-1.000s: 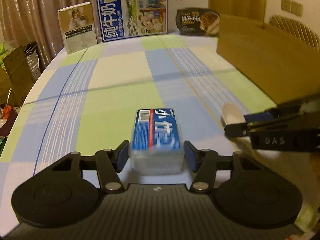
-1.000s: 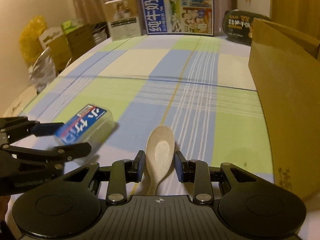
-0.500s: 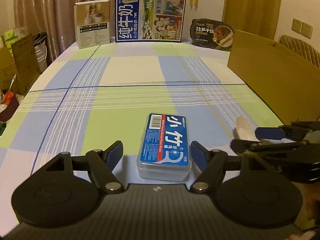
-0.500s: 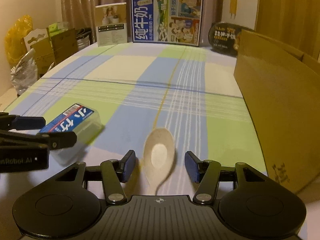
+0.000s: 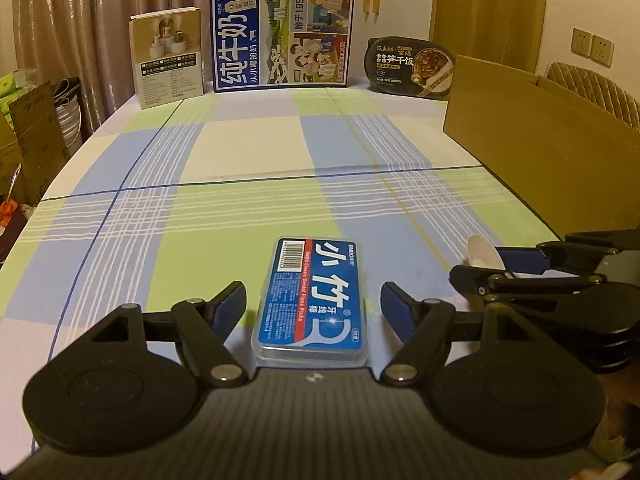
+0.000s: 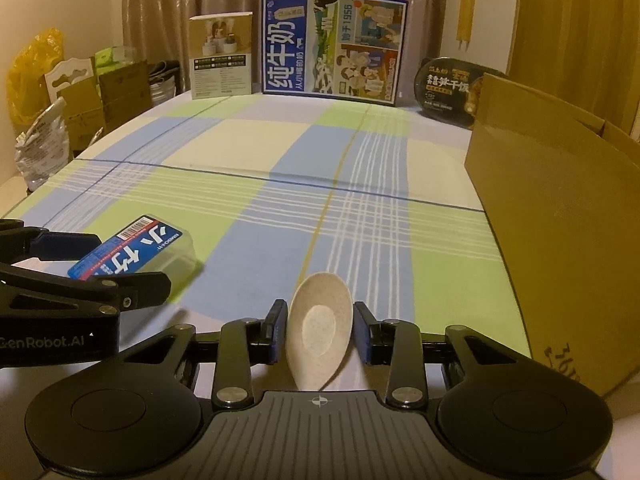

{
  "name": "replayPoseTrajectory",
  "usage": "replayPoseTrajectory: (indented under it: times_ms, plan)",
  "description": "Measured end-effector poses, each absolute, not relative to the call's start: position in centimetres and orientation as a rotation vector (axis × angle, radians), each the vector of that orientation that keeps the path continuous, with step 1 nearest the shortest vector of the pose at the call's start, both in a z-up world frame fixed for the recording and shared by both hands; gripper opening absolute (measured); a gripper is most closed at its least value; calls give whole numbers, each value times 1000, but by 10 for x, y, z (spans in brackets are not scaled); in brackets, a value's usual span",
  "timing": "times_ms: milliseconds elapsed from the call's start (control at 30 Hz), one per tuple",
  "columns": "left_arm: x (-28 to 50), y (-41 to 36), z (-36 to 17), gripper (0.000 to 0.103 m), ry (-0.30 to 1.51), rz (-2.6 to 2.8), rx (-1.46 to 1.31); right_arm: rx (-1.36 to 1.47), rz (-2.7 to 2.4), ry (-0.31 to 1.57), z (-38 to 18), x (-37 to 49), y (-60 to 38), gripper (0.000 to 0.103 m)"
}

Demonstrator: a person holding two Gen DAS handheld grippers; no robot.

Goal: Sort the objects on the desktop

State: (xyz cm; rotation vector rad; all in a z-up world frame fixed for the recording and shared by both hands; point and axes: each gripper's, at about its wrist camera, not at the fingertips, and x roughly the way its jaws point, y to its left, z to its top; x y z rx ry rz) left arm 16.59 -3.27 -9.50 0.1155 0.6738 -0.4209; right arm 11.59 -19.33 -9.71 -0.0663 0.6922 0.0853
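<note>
A clear box of dental floss picks with a blue label (image 5: 310,280) lies flat on the checked tablecloth. My left gripper (image 5: 314,304) stands open around it, with a gap on each side. To its right a beige speckled spoon (image 6: 318,320) sits bowl-forward between the fingers of my right gripper (image 6: 320,324). Those jaws are closing and both blue pads touch the bowl's edges. The right wrist view shows the floss box (image 6: 136,248) and the left gripper (image 6: 128,262) at the left. In the left wrist view the spoon's tip (image 5: 482,250) shows between the right gripper's fingers (image 5: 480,266).
A tall open cardboard box (image 6: 560,220) walls off the table's right side. Along the far edge stand a small beige carton (image 5: 168,56), a big blue milk case (image 5: 282,36) and a black instant-rice bowl (image 5: 412,68). Boxes and bags crowd the floor to the left.
My left gripper has let go of the floss box, which now rests on the cloth. The right gripper opened off the spoon half a second ago and has closed on its bowl again.
</note>
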Motion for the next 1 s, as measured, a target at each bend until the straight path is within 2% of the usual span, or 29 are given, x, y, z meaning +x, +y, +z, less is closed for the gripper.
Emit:
replayPoseTrajectory:
  times_ms: [1000]
  plan:
    - [169,-35,-97,70,682,-438,94,-16,104,671,-99,103,-195,31]
